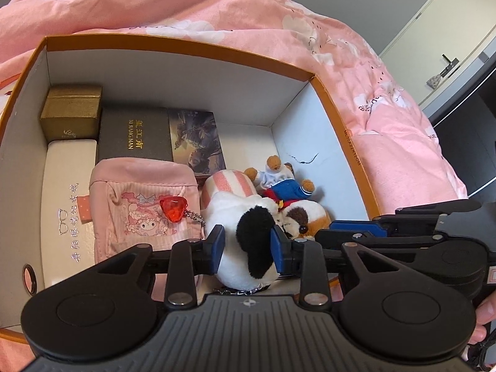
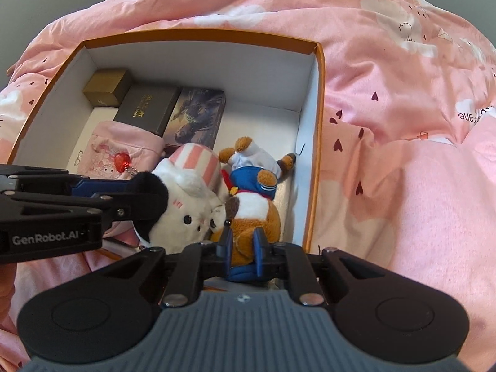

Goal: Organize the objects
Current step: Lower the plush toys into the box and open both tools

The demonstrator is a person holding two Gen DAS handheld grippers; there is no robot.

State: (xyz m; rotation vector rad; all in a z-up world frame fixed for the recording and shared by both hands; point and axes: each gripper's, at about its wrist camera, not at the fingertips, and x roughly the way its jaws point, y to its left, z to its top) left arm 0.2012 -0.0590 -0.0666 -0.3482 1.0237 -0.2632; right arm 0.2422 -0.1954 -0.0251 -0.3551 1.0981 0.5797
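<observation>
An orange-rimmed white box (image 1: pixel 217 93) (image 2: pixel 198 62) sits on a pink bed. In it lie a white plush cat with a black ear and pink striped hat (image 1: pixel 245 241) (image 2: pixel 186 204) and a brown dog plush in blue sailor clothes (image 1: pixel 297 214) (image 2: pixel 251 214). My left gripper (image 1: pixel 246 245) is shut on the cat plush at its black ear. My right gripper (image 2: pixel 243 243) is shut on the dog plush at its brown rear. The left gripper also shows in the right wrist view (image 2: pixel 102 198), and the right gripper in the left wrist view (image 1: pixel 356 232).
The box also holds a gold box (image 1: pixel 71 111), a white glasses case (image 1: pixel 66 204), a dark book-like box (image 1: pixel 136 136), a picture box (image 1: pixel 198 142) and a pink pouch (image 1: pixel 142 204) with a red heart charm (image 1: pixel 173 207). A pink quilt (image 2: pixel 387 124) surrounds the box. A cabinet (image 1: pixel 440 46) stands at right.
</observation>
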